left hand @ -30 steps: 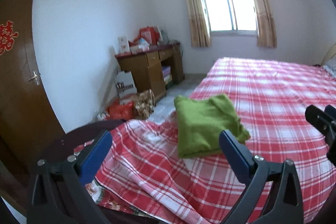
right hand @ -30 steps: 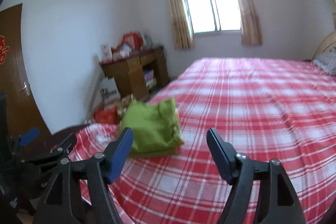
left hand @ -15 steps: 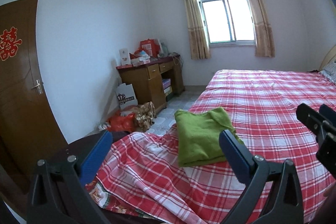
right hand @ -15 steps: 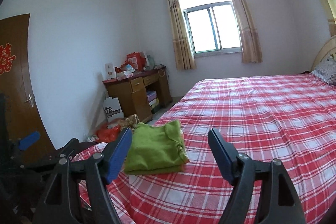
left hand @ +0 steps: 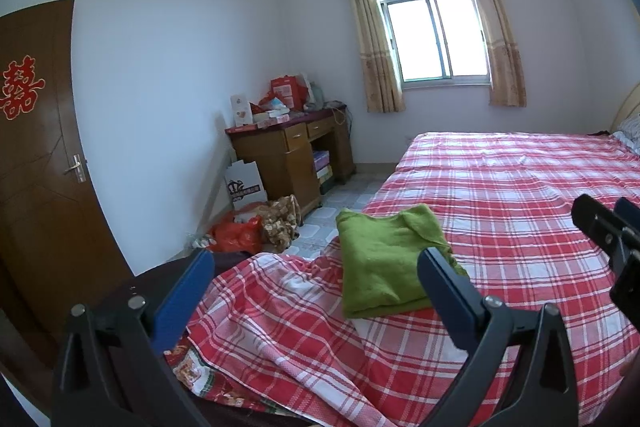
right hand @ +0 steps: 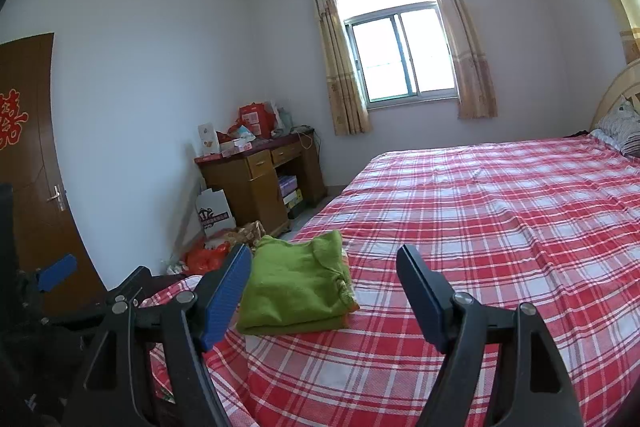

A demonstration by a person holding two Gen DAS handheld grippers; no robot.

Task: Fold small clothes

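— So, where is the folded green knitted garment (left hand: 390, 263) lying?

— On the red-and-white plaid bed sheet (left hand: 516, 211), near the corner of the bed closest to the cameras. It is a flat, squared-off bundle with its layers stacked, and one rumpled edge shows on its right side in the right wrist view (right hand: 296, 287).

— Is either gripper on it?

— No. The left gripper (left hand: 314, 291) hangs short of it with its blue-padded jaws set wide apart and nothing between them; the garment sits beyond, partly behind the right-hand finger (left hand: 444, 291). The right gripper (right hand: 324, 291) has its jaws spread wide as well, empty, with the garment just past its left-hand finger (right hand: 224, 299). Both point slightly downward over the sheet.

— Can each see the other?

— Yes. The right gripper's black frame pokes in at the right edge of the left wrist view (left hand: 608, 235), and the left gripper's blue pad (right hand: 56, 273) shows at the far left of the right wrist view.

— And the room around them?

— A brown wooden desk (left hand: 288, 159) piled with red boxes stands against the white wall beside a curtained window (left hand: 436, 39). An orange plastic bag (left hand: 236, 237) lies on the tiled floor below it, and a dark wooden door (left hand: 36, 163) with a red paper character is at the left. A patterned pillow (right hand: 620, 127) rests at the head of the bed.
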